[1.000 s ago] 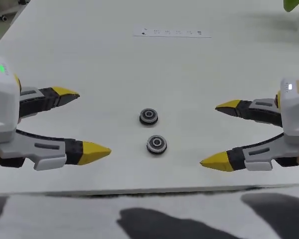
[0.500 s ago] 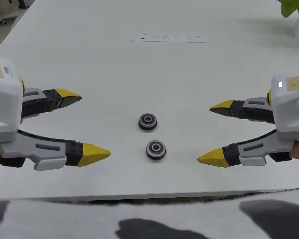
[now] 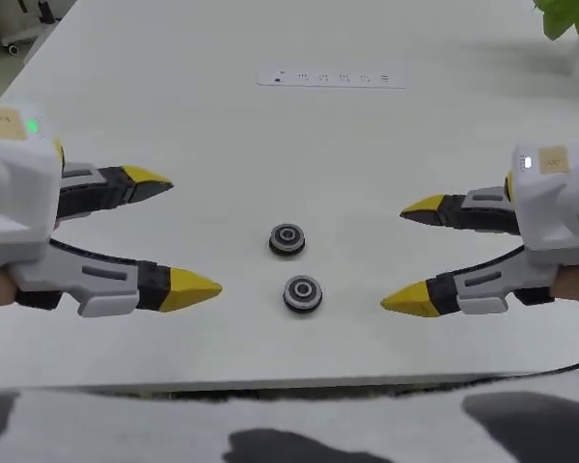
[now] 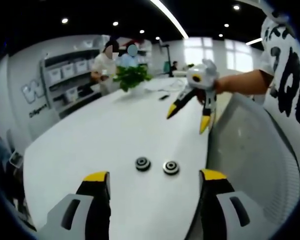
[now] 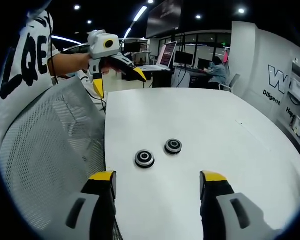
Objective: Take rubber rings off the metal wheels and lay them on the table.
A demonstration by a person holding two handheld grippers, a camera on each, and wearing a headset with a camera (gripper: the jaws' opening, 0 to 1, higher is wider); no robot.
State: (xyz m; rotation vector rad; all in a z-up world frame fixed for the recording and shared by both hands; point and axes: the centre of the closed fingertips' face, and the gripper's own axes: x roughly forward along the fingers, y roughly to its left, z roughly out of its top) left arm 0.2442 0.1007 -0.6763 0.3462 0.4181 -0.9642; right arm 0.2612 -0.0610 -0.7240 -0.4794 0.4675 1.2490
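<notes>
Shelves [image 4: 65, 75] stand beyond the white table [image 3: 174, 96].

Not much was legible here. The person's white shirt [image 5: 25, 55] had big black letters that read roughly "LQE" in the right gripper view. The wall [image 5: 279, 82] on that side carried a large "W" logo with "Diligent" under it; the rest was too small. The flat strip [image 3: 330, 79] on the table [image 3: 367, 145] had tiny marks I couldn't read. The tan stickers [image 3: 2, 123] on top of the left gripper [image 3: 193, 234] and right gripper [image 3: 394, 258] were too blurry to read.
</notes>
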